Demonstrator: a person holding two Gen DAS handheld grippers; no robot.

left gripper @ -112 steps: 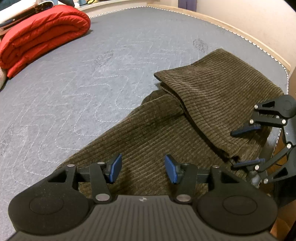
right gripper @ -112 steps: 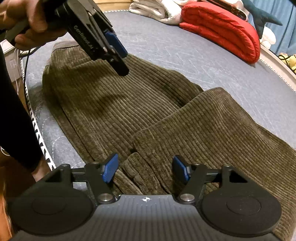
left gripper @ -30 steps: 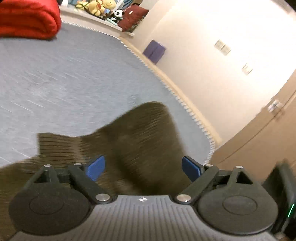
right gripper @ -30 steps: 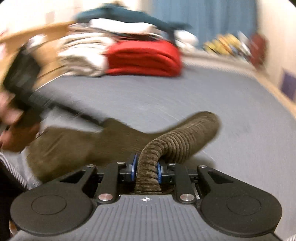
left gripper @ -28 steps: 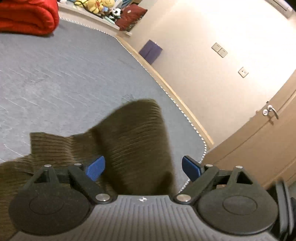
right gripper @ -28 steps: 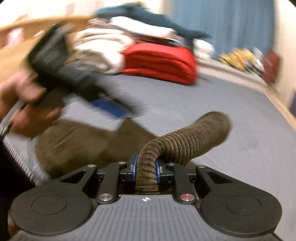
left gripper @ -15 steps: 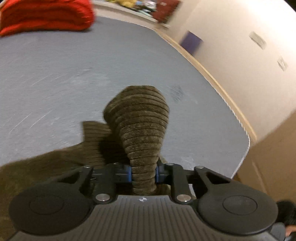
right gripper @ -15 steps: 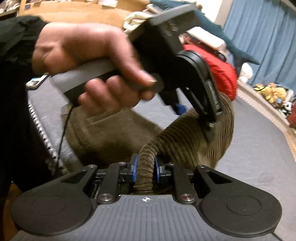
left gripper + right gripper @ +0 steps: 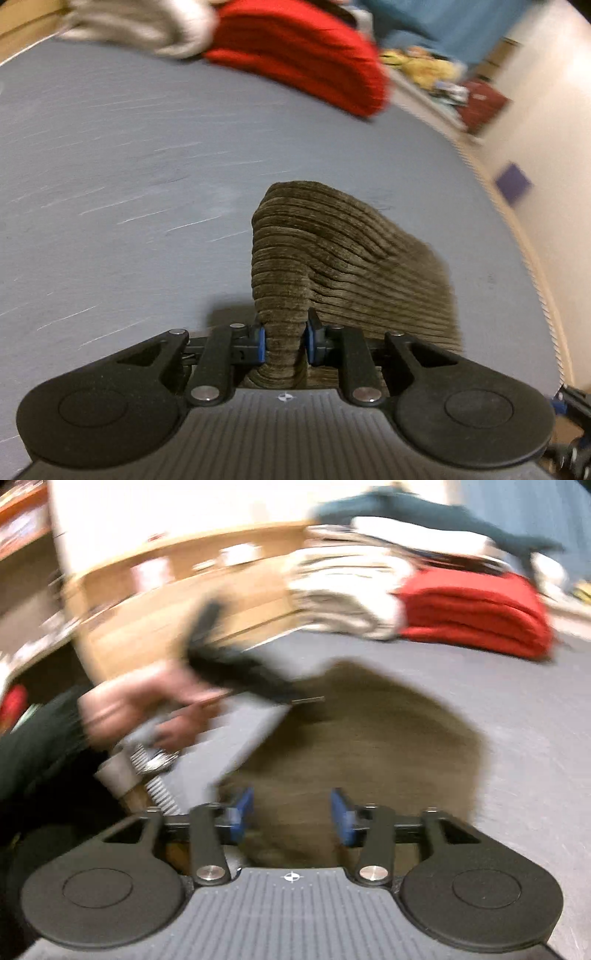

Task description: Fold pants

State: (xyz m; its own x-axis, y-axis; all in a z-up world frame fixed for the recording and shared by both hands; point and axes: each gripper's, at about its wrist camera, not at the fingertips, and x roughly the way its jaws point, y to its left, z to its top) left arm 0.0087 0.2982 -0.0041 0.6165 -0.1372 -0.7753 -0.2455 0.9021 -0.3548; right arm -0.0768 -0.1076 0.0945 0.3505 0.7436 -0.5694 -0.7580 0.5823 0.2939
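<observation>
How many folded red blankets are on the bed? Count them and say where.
1. The red blanket lies at the far end of the mattress, beside a pale bundle. Both views are blurred, so another could be hidden behind the pile.

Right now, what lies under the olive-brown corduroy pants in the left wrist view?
The grey quilted mattress shows all around the olive-brown corduroy pants, raised in the left gripper, whose jaws are easing open. The patch directly beneath the cloth is covered.

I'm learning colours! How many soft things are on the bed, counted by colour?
Brown: 1, the corduroy pants
Red: 1, the folded blanket
White: 1, the folded bedding
Total: 3
</observation>
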